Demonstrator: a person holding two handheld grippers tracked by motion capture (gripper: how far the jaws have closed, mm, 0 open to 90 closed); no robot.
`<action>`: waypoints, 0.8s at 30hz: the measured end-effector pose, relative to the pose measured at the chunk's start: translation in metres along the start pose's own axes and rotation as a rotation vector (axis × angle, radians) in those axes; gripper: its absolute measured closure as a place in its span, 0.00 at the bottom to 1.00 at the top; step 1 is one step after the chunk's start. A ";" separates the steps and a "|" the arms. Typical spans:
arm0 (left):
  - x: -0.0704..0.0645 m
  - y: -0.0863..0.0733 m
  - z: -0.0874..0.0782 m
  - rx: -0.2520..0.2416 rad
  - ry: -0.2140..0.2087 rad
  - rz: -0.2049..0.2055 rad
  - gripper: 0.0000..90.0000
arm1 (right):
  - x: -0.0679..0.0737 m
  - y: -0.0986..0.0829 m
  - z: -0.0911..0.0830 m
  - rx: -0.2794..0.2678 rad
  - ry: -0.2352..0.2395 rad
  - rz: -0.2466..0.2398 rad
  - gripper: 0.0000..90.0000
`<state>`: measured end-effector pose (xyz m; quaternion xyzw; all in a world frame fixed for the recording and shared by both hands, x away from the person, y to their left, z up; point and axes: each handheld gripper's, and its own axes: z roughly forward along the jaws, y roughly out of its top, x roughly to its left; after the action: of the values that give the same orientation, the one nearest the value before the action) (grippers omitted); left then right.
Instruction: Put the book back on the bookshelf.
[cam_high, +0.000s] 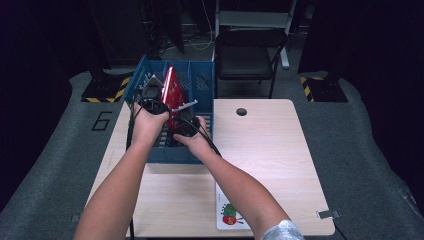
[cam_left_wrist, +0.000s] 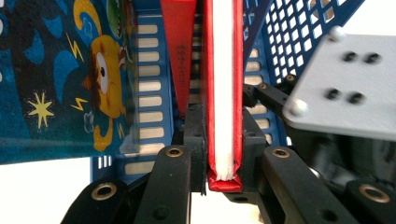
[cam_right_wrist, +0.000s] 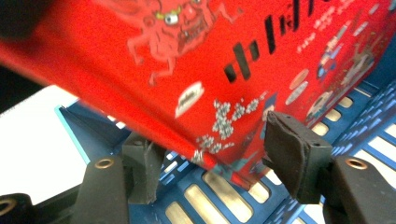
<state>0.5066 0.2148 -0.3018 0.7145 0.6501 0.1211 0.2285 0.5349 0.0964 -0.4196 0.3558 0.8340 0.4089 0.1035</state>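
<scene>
Midway: left gripper (cam_left_wrist: 223, 154) fingers clamped on red book (cam_left_wrist: 223, 93), tilted inside blue crate (cam_high: 202, 80); right gripper (cam_right_wrist: 219, 172) fingers apart, straddling its corner; seating upright left.

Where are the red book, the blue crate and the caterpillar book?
red book (cam_left_wrist: 223, 84): left gripper view, white page edge between its covers.
blue crate (cam_high: 204, 82): high view, far right wall.
caterpillar book (cam_high: 229, 214): high view, caterpillar drawing on its cover.
</scene>
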 end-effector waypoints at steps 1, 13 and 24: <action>0.000 0.000 0.000 -0.002 0.003 -0.005 0.88 | -0.001 -0.001 -0.002 0.011 -0.002 -0.003 0.43; 0.000 0.007 0.003 -0.006 0.012 -0.005 0.88 | -0.006 -0.013 -0.016 0.007 0.003 0.035 0.44; -0.003 0.016 0.009 -0.022 0.023 -0.019 0.88 | -0.010 -0.018 -0.041 -0.053 0.004 0.010 0.44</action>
<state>0.5245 0.2095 -0.3011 0.7043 0.6580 0.1345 0.2300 0.5138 0.0575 -0.4085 0.3564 0.8212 0.4321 0.1093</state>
